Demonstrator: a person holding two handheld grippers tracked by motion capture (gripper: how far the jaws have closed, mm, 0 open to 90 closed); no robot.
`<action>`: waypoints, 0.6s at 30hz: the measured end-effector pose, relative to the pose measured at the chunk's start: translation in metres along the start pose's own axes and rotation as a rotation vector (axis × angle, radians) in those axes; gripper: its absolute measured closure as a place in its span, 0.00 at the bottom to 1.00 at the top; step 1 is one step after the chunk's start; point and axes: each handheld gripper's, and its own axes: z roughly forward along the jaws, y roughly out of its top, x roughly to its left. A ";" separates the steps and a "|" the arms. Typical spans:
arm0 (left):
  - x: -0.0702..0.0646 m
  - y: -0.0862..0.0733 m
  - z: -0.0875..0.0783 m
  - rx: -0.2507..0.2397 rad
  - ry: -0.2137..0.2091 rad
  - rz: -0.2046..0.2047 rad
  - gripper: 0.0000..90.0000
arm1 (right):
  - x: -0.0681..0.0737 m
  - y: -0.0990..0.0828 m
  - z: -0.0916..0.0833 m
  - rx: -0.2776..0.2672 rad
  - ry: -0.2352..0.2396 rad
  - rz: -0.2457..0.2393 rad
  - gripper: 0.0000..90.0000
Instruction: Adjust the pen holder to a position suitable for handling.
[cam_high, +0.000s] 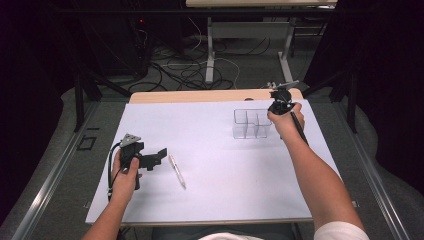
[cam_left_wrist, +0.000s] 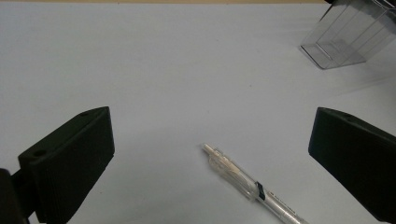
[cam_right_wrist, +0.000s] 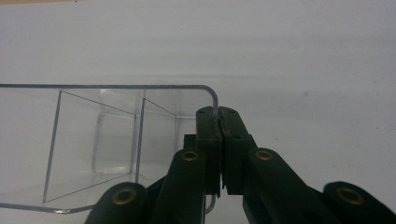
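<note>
— What is the right gripper (cam_right_wrist: 219, 114) doing over there?

— Its fingers are pinching shut on the thin wall of the clear plastic compartment organizer (cam_high: 251, 123), which is sitting at the far right of the white-covered desk (cam_high: 210, 200).

— Will it be handling easily?

— I reckon so: light and stiff, but slick and prone to tipping, so gripping the rim low seems wise.

— And the left gripper (cam_high: 161, 154)?

— Its fingers are standing wide open, holding nothing, with the transparent ballpoint pen (cam_left_wrist: 252, 186) lying just ahead.

Clear organizer (cam_high: 251, 123), black claws, white pen (cam_high: 177, 171) w/ black band
</note>
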 end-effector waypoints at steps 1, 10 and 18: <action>0.000 0.000 0.000 0.000 -0.001 0.000 0.00 | 0.002 0.000 0.001 0.002 -0.002 0.003 0.98; 0.000 0.000 0.000 -0.001 -0.002 -0.002 0.00 | 0.032 -0.002 0.007 0.036 0.055 0.039 0.97; 0.000 0.000 0.000 -0.003 -0.005 -0.002 0.00 | 0.054 -0.004 0.010 0.042 0.087 0.037 0.96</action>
